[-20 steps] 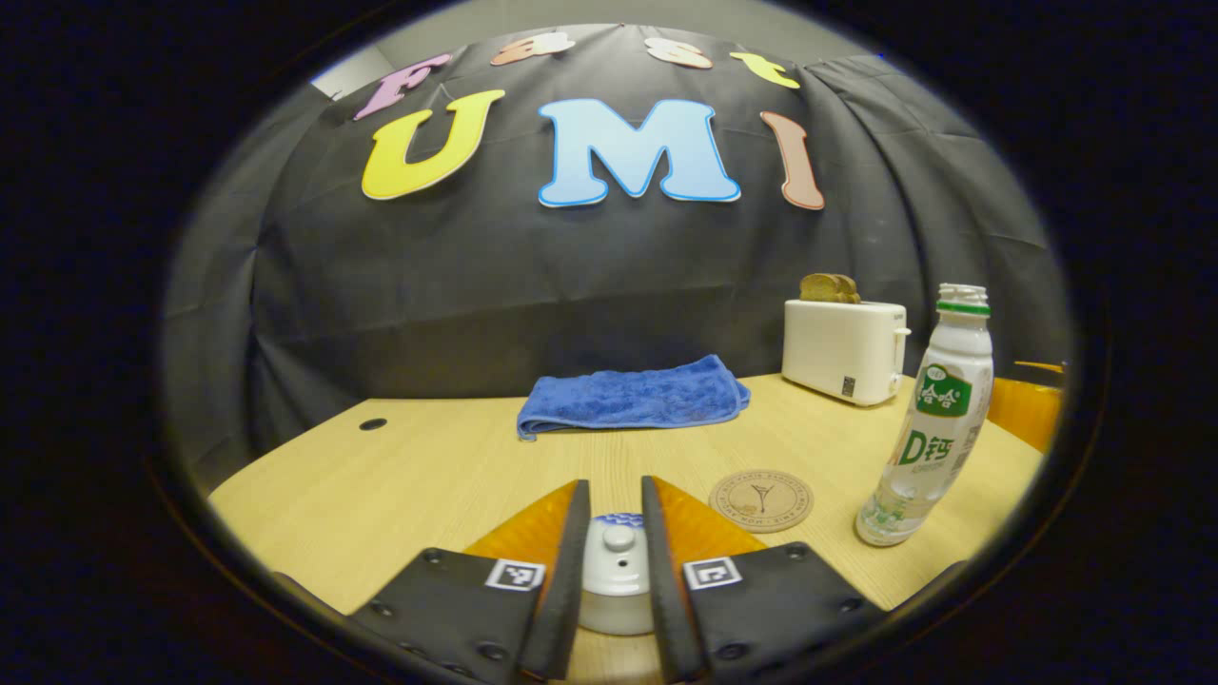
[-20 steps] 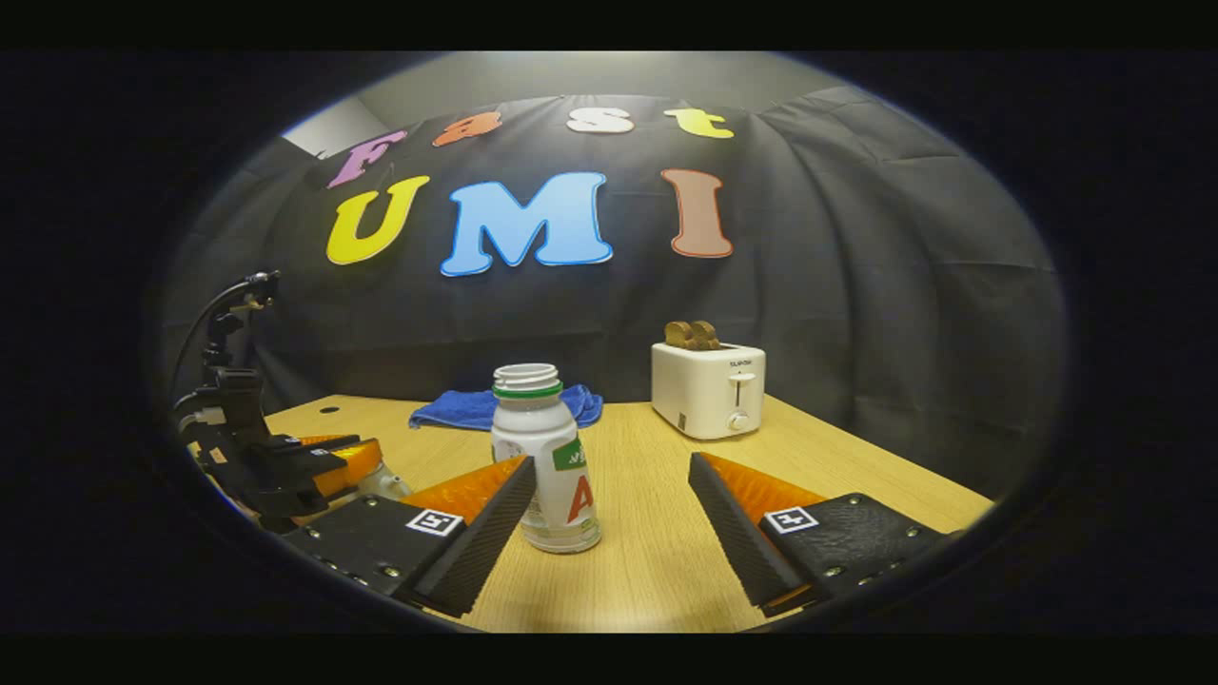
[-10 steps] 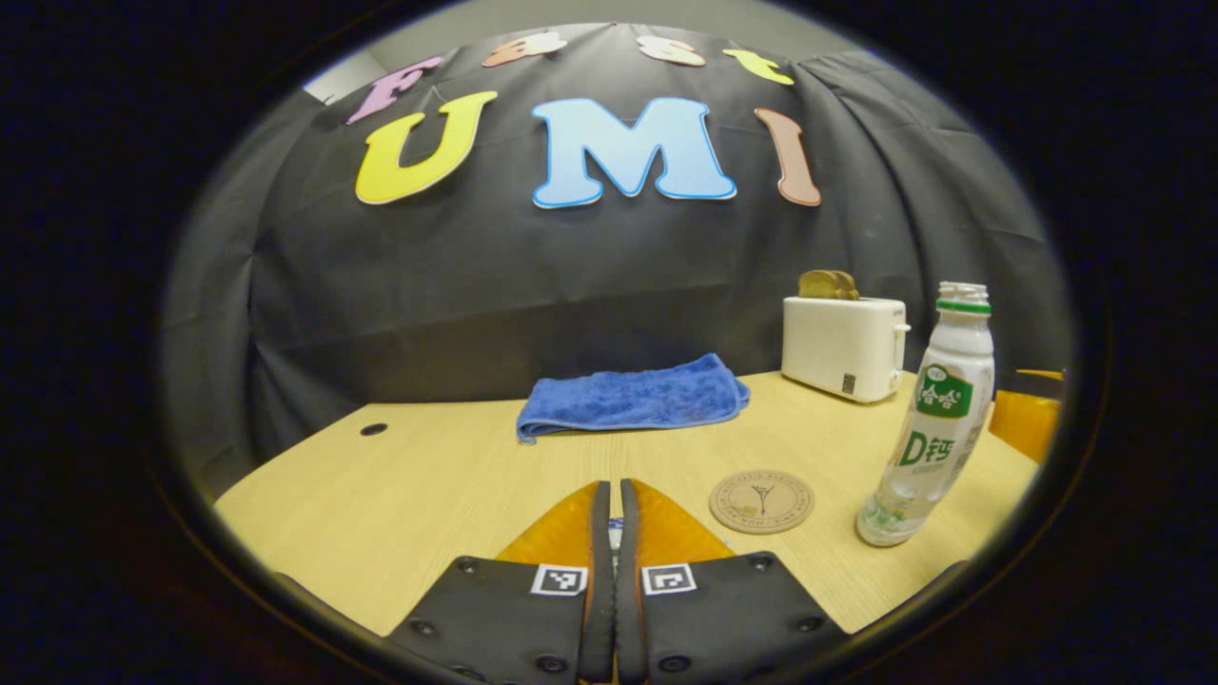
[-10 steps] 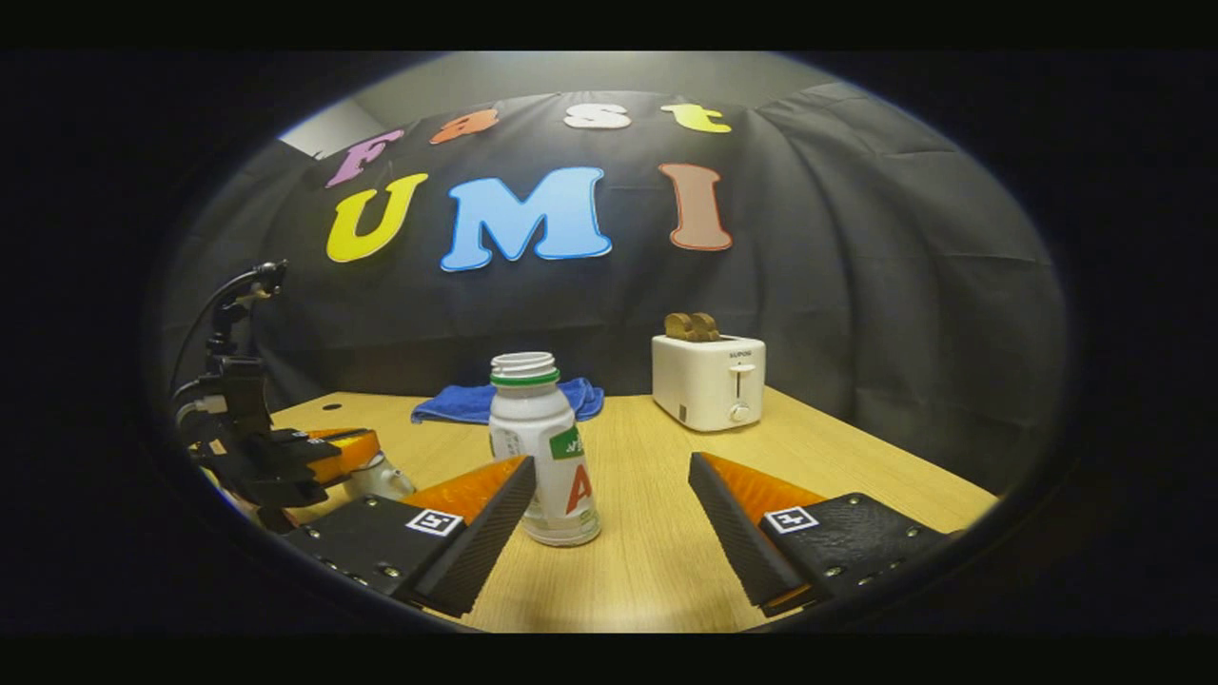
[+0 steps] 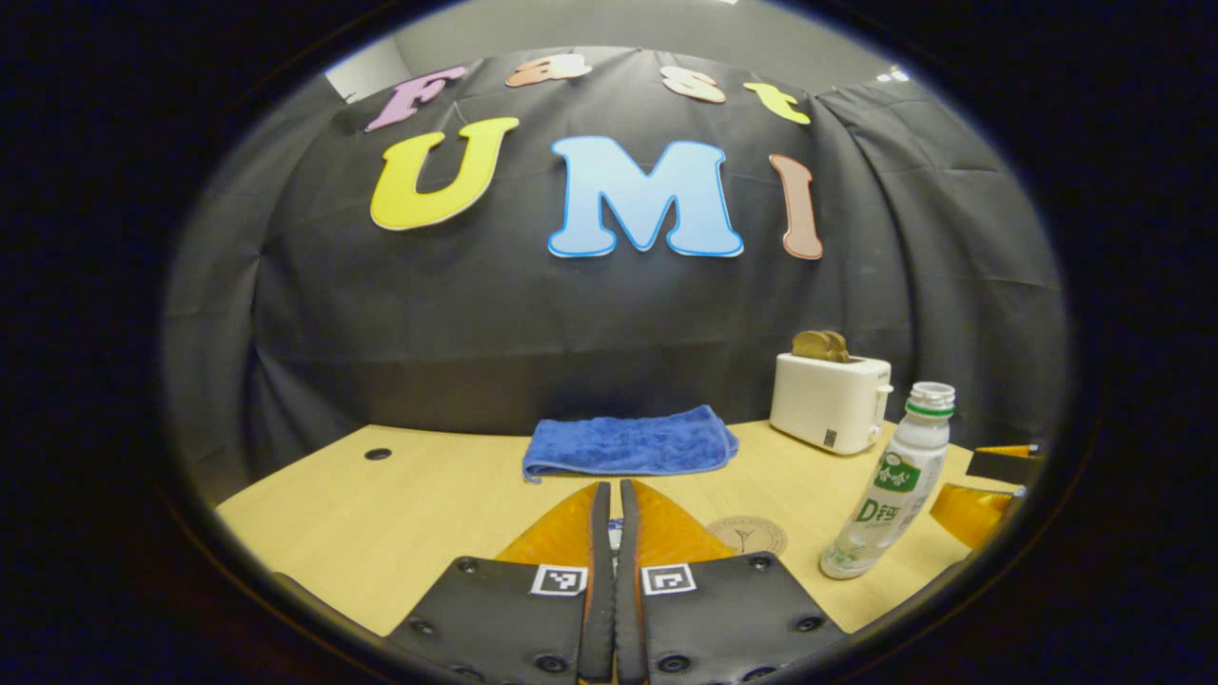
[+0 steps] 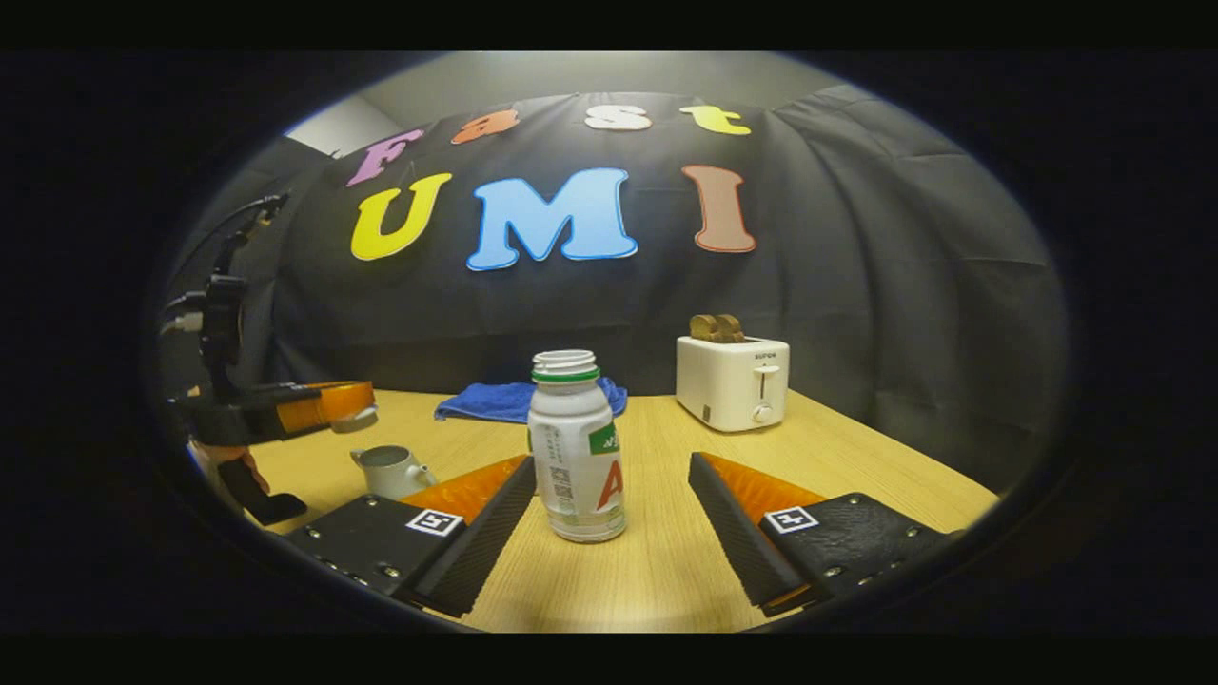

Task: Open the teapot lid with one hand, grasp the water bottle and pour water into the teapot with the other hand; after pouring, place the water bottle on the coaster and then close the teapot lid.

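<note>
Left tool (image 5: 609,514) pinches teapot lid (image 6: 354,419); right tool (image 6: 611,495) gapes around bottle (image 6: 574,447).

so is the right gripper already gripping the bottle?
No: in the right gripper view the right gripper is open, its fingers standing apart on either side of the water bottle.

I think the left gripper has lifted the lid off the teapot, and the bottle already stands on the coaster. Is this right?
Not quite. In the left gripper view the bottle stands on the bare table, beside the coaster, not on it. The rest holds: the right gripper view shows the left gripper holding the lid above the open teapot.
</note>
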A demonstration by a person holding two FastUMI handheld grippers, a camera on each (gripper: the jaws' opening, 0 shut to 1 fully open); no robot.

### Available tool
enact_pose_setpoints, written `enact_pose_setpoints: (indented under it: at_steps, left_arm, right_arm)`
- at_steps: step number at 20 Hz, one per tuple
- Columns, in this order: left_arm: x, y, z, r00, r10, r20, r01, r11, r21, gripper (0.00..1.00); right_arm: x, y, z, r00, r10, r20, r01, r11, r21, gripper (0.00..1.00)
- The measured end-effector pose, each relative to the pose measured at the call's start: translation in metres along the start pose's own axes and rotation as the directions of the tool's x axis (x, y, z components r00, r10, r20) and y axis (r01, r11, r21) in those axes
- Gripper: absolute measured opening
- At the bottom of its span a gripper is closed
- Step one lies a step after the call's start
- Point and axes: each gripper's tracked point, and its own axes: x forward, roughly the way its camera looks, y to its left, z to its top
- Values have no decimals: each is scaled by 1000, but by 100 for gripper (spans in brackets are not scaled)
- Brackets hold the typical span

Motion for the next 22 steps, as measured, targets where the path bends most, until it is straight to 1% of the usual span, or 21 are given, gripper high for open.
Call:
enact_pose_setpoints:
  at_steps: [1, 2, 3, 4, 5, 6, 7, 8, 9, 10, 15, 16, 17, 19, 22]
  left_arm:
    - [-5, 8, 5, 1000, 12, 9, -12, 1000, 3, 10]
    - [-10, 17, 12, 1000, 25, 18, -25, 1000, 6, 7]
    - [-15, 26, 16, 999, 38, 24, -38, 999, 6, 10]
    - [-21, 36, 20, 998, 52, 29, -52, 999, 7, 7]
    - [-26, 46, 21, 997, 69, 34, -69, 998, 10, 10]
    - [-31, 57, 23, 996, 87, 35, -87, 996, 14, 7]
    - [-37, 68, 23, 994, 103, 35, -104, 994, 15, 7]
    - [-42, 78, 24, 992, 119, 32, -120, 993, 13, 7]
    - [-45, 87, 21, 990, 135, 28, -135, 991, 9, 7]
    - [-49, 97, 20, 988, 150, 26, -150, 989, 5, 10]
    - [-68, 141, 8, 974, 226, 3, -226, 974, 2, 10]
    - [-72, 149, 6, 971, 240, -3, -240, 971, 7, 7]
    - [-75, 156, 2, 968, 252, -8, -252, 968, 11, 10]
    - [-80, 167, -4, 962, 272, -20, -272, 962, 15, 10]
    - [-84, 178, -11, 956, 292, -34, -291, 956, 16, 10]
  right_arm:
    - [1, 3, -1, 1000, 7, 0, -7, 1000, -6, 99]
    - [2, 5, -1, 1000, 12, -1, -12, 1000, -13, 99]
    - [4, 7, -3, 1000, 16, -4, -16, 1000, -20, 99]
    - [7, 9, -3, 1000, 20, -8, -20, 999, -27, 99]
    - [9, 11, -5, 1000, 25, -12, -26, 999, -33, 100]
    - [14, 13, -6, 999, 30, -18, -31, 999, -37, 99]
    - [18, 14, -9, 999, 36, -25, -37, 998, -41, 96]
    - [21, 15, -12, 999, 39, -34, -41, 998, -45, 100]
    - [24, 16, -14, 998, 43, -43, -45, 998, -49, 100]
    - [28, 17, -17, 998, 45, -51, -48, 997, -54, 100]
    - [42, 18, -29, 996, 44, -82, -51, 994, -95, 100]
    - [45, 17, -31, 995, 41, -87, -50, 994, -102, 100]
    - [46, 16, -33, 995, 38, -91, -48, 993, -109, 100]
    - [51, 15, -37, 995, 30, -99, -42, 992, -123, 99]
    - [57, 19, -42, 993, 36, -113, -51, 991, -124, 87]
